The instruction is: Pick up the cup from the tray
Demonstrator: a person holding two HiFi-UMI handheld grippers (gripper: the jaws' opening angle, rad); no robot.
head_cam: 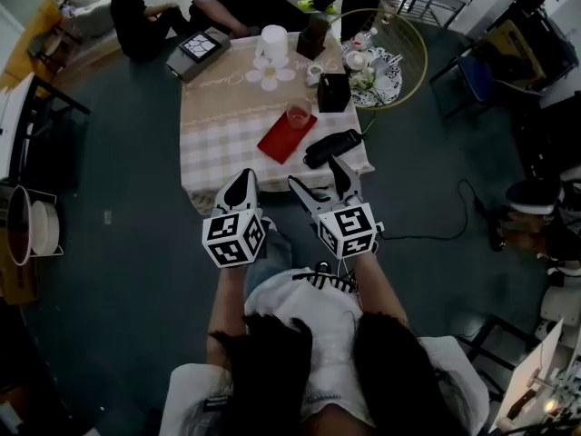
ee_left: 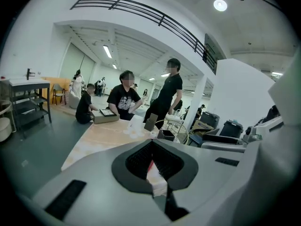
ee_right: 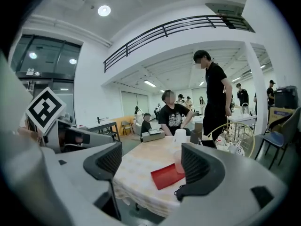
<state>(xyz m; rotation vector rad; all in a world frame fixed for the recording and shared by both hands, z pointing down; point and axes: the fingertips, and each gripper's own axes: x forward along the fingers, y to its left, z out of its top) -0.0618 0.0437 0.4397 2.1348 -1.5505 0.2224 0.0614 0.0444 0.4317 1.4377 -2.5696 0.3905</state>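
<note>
Left tongs (head_cam: 243, 178): I'm holding these nearest me, jaws pressed together, empty.
Right tongs (head_cam: 315, 173): I'm holding these alongside, jaws standing wide apart, gripping nothing.
Tray (head_cam: 283, 140): lying diagonally on the checked table (head_cam: 222, 130), near its front edge.
Cup (head_cam: 299, 113): standing upright on the tray's far corner, long axis vertical, mouth pointing up.

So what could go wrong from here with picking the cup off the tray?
The cup stands at the far corner of the red tray, near its edge; a nudge from the open right gripper could tip it or push it off.
A black pouch lies just right of the tray and a black box stands close beside the cup; the fingers might catch either on the way in.
</note>
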